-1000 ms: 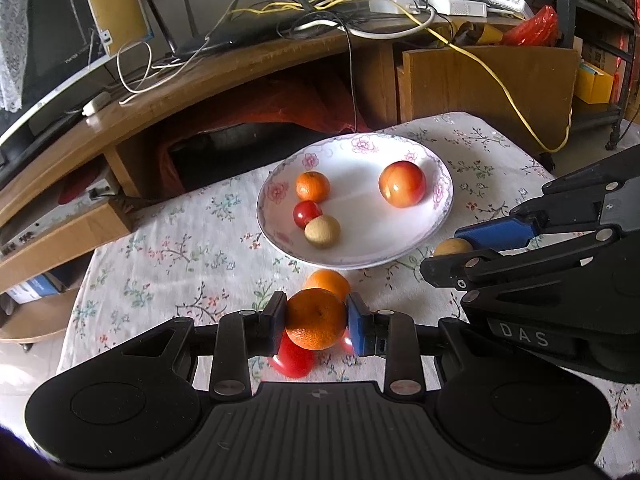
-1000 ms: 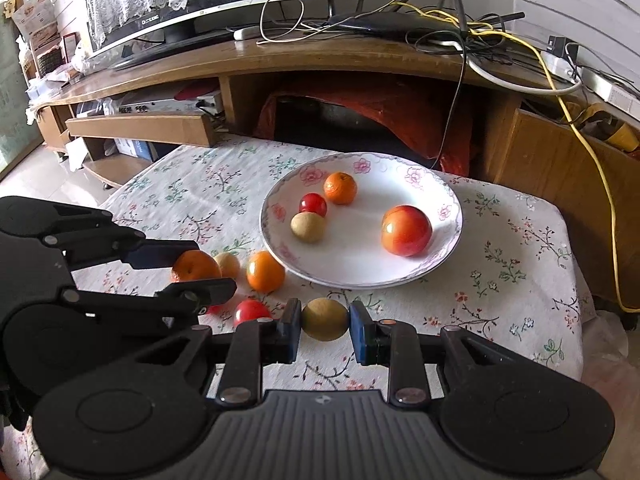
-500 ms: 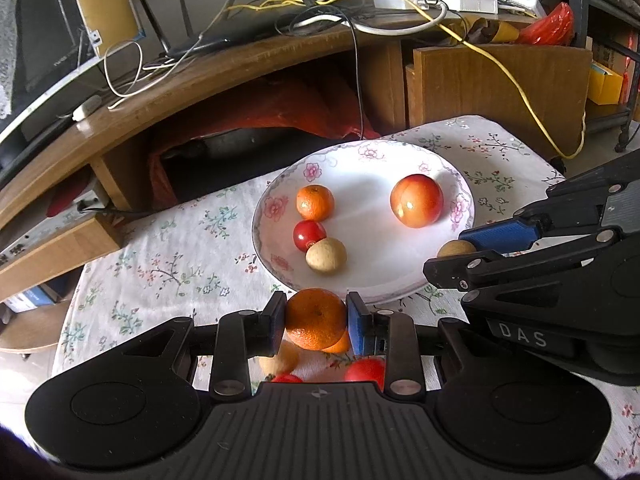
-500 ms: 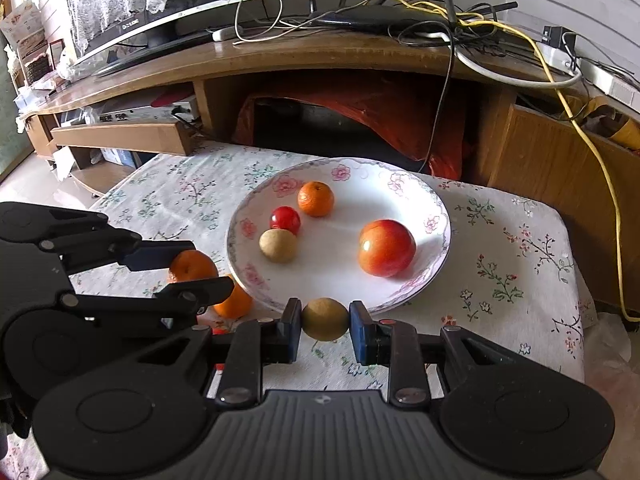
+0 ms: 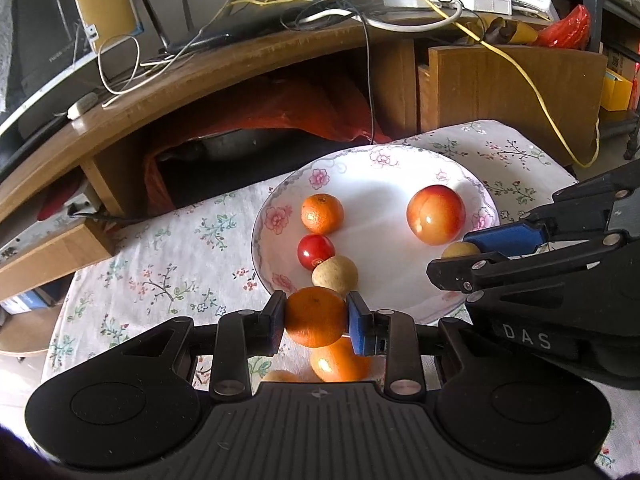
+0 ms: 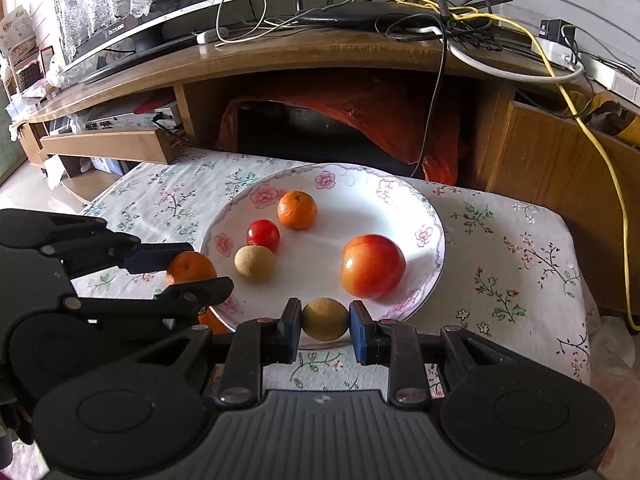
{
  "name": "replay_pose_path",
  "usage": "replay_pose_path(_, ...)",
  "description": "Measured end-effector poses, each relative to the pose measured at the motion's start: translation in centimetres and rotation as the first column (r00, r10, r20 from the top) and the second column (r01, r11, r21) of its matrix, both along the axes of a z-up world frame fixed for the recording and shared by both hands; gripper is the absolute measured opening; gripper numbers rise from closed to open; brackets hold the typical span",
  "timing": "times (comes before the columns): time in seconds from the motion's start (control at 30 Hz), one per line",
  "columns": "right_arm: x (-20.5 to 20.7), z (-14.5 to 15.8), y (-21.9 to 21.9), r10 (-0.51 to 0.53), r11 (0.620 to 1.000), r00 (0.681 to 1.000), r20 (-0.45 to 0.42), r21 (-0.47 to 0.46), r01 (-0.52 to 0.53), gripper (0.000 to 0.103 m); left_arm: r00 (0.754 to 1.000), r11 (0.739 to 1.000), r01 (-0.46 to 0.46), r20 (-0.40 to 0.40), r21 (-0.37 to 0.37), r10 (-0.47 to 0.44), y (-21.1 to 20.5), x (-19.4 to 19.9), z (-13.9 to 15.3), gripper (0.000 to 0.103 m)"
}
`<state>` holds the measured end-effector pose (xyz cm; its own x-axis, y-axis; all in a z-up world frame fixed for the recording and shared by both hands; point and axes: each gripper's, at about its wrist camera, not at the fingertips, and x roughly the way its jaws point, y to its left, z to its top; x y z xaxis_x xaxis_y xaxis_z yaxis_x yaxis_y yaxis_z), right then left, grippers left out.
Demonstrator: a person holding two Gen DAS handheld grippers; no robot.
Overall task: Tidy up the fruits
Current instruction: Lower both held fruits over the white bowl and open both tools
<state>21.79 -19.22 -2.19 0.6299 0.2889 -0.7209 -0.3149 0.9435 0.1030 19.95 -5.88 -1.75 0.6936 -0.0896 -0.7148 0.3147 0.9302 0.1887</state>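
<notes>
My left gripper (image 5: 316, 318) is shut on an orange tangerine (image 5: 315, 316), held at the near left rim of the flowered white plate (image 5: 384, 160). My right gripper (image 6: 325, 320) is shut on a small tan round fruit (image 6: 325, 319) over the plate's (image 6: 434, 216) near rim. On the plate lie a tangerine (image 6: 297, 209), a small red fruit (image 6: 263, 234), a tan fruit (image 6: 255, 264) and a big red-orange apple (image 6: 372, 266). From the right wrist view the left gripper (image 6: 188, 268) sits at the left with its tangerine (image 6: 190, 266).
Under the left gripper, another tangerine (image 5: 340, 364) and a pale fruit (image 5: 280, 376) lie on the floral tablecloth (image 5: 160, 264). Behind the table stands a wooden TV stand (image 6: 320, 52) with cables, and a wooden cabinet (image 5: 512, 88) is at the right.
Both grippers have moved forward toward the plate with their fruits still held; the plate looks nearer and larger. The loose fruits on the cloth have slid under the left gripper.
</notes>
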Motion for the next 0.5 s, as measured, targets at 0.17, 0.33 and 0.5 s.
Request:
replay_pose_path(0.17,0.9,-0.5,-0.1,-0.007,1.000,1.000,-0.008,0.002,0.007,0.027,1.000,1.000,-0.003,0.003,-0.012,0.003,0.0,0.8,-0.4,0.039)
replay_pose_path(0.33,2.0,-0.8,-0.4,-0.019,1.000,1.000,-0.015,0.006,0.020,0.027,0.999,0.996,-0.008,-0.035,-0.087,0.005,0.3,2.0,-0.7,0.039)
replay_pose_path(0.5,3.0,-1.3,-0.7,-0.028,1.000,0.999,-0.021,0.000,0.028,0.028,0.999,0.995,-0.014,-0.049,-0.099,0.009,0.1,2.6,-1.2,0.039)
